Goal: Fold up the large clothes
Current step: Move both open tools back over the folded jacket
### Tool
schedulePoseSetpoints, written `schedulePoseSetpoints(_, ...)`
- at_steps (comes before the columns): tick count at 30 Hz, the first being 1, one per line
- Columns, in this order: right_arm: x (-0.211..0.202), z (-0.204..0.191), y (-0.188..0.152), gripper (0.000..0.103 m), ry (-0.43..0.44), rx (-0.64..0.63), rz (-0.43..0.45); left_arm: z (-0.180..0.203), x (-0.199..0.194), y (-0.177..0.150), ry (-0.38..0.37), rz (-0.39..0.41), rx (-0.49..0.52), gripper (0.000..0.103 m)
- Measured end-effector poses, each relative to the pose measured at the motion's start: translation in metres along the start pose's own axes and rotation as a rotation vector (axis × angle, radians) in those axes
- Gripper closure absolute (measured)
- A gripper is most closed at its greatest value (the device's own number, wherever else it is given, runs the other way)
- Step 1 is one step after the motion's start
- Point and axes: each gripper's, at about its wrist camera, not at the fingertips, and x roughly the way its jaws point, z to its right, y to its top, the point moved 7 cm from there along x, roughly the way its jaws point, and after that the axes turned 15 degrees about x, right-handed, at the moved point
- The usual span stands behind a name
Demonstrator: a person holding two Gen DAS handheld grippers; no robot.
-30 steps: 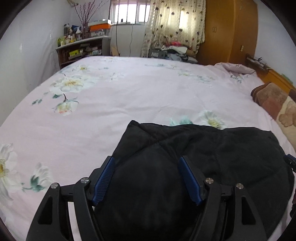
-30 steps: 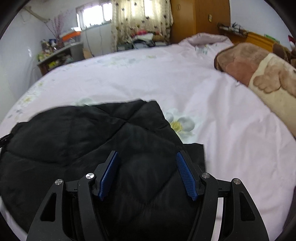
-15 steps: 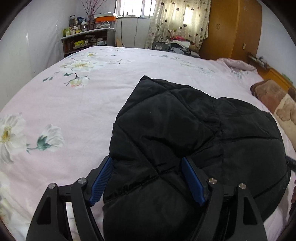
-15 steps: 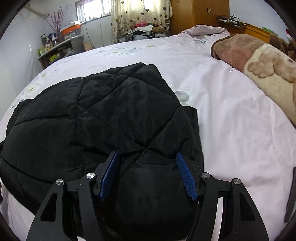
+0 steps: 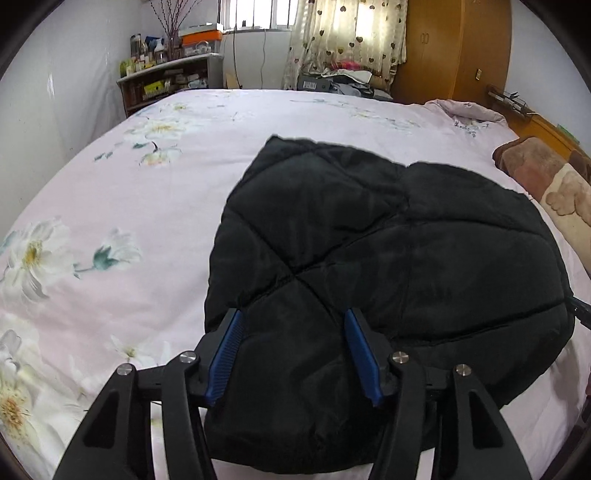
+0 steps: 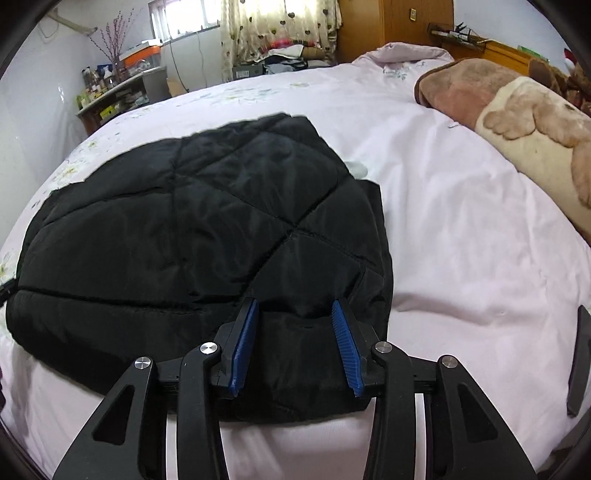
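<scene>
On pink bedsheet (image 5: 155, 206), folded black jacket (image 5: 369, 240), near edge between spread jaws

I am in a bedroom in a home. A big bed (image 5: 184, 192) with a pink flower sheet fills the room. I see a window (image 5: 255, 14) with heart curtains (image 5: 347, 33), a wooden wardrobe (image 5: 454, 48), a full shelf (image 5: 162, 81) and a soft brown blanket (image 6: 517, 107).
</scene>
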Motion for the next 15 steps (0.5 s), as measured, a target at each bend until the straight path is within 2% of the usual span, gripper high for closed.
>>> schedulePoseSetpoints(5, 0.004, -0.003, -0.003, 0.06, -0.026, -0.034, -0.006, 0.002, 0.003, 0.002, 0.003, -0.003, 0.008, 0.043)
schedulePoseSetpoints(10, -0.003, -0.002, 0.001, 0.06, -0.022, -0.014, -0.013, 0.0, -0.006, 0.004, -0.001, -0.008, 0.012, 0.044)
schedulePoseSetpoints(15, -0.032, -0.009, 0.028, 0.06, 0.021, -0.008, 0.073, -0.016, -0.019, 0.023, 0.015, 0.048, -0.002, 0.044)
